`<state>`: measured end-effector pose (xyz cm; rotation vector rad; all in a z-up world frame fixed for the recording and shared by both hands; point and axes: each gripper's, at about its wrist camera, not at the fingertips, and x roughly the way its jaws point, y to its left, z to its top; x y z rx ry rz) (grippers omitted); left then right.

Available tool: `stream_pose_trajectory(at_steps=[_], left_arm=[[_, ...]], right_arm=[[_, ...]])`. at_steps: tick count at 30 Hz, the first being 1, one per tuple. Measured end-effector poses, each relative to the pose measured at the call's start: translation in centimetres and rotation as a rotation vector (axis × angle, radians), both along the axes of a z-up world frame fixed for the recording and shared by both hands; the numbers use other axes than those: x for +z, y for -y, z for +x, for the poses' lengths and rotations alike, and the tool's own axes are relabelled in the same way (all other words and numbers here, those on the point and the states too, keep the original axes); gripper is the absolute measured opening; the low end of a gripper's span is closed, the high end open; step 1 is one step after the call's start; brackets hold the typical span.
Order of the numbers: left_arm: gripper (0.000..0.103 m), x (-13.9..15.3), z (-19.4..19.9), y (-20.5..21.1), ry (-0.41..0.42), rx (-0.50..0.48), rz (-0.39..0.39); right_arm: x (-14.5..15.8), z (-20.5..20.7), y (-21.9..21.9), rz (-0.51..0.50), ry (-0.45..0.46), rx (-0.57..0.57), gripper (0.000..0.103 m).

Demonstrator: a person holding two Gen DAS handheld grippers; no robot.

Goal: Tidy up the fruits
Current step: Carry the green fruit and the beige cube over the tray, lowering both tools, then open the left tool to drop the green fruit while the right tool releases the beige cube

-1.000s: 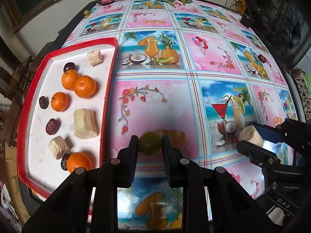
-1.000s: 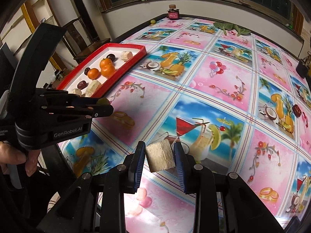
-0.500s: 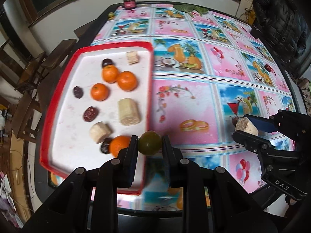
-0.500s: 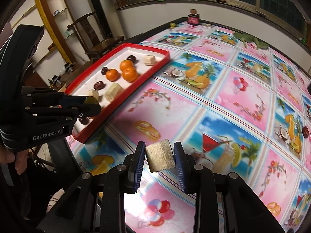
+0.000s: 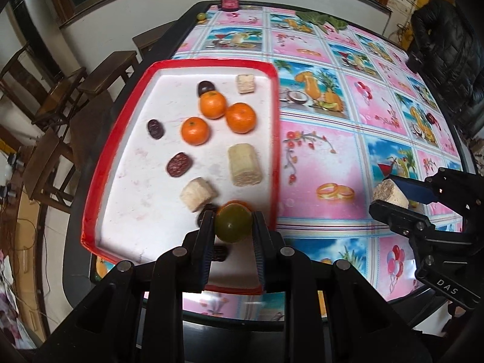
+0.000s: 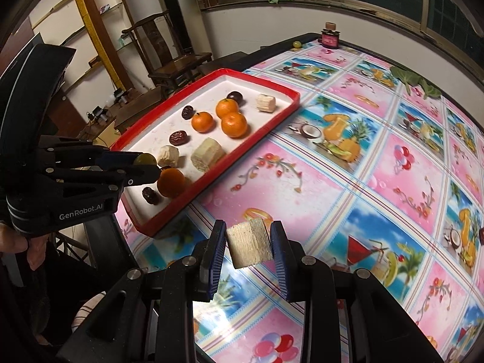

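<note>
Red-rimmed tray (image 5: pixel 273 139) w/ oranges (image 5: pixel 241 118), dates, cane bits. L gripper (image 5: pixel 233 224) jaws clamped on green fruit (image 5: pixel 233 223) over tray's near end, hiding an orange (image 6: pixel 171 182) seen only from R cam. R gripper (image 6: pixel 248 246) jaws clamped on cane chunk (image 6: pixel 249 245) above counter (image 6: pixel 348 163).

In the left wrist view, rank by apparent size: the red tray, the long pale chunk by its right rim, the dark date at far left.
1. red tray
2. long pale chunk
3. dark date

No ties; all lie at similar depth.
</note>
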<state>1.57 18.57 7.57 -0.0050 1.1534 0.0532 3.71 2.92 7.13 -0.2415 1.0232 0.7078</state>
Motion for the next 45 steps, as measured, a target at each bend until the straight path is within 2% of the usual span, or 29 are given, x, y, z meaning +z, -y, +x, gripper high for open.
stream_pose_trajectory(at_steps=[5,10,17,26,36,45], left_arm=[[0.022,0.0,-0.1,-2.3,0.002,0.044,-0.016],[0.022,-0.2,0.1,-4.7,0.003,0.09,-0.034],[0.022,-1.0,0.4,-7.5,-0.002,0.148,-0.065],[0.022,-2.9,2.1,-9.5,-0.028,0.19,-0.101],[0.022,-4.5,3.4,-11.2,-0.049,0.227,-0.11],[0.022,-5.4,3.4,-12.2,-0.06,0.236,-0.118]], right_arm=[[0.3,0.5,-1.2,0.02,-0.01,0.027,0.03],[0.5,1.6,-2.7,0.081,-0.05,0.077,0.03],[1.0,3.4,-5.9,0.09,-0.056,0.13,0.03],[0.8,8.0,-11.3,0.099,-0.051,0.174,0.03],[-1.6,13.3,-17.8,0.106,-0.095,0.159,0.03],[-4.3,14.6,-20.7,0.05,-0.112,0.155,0.03]])
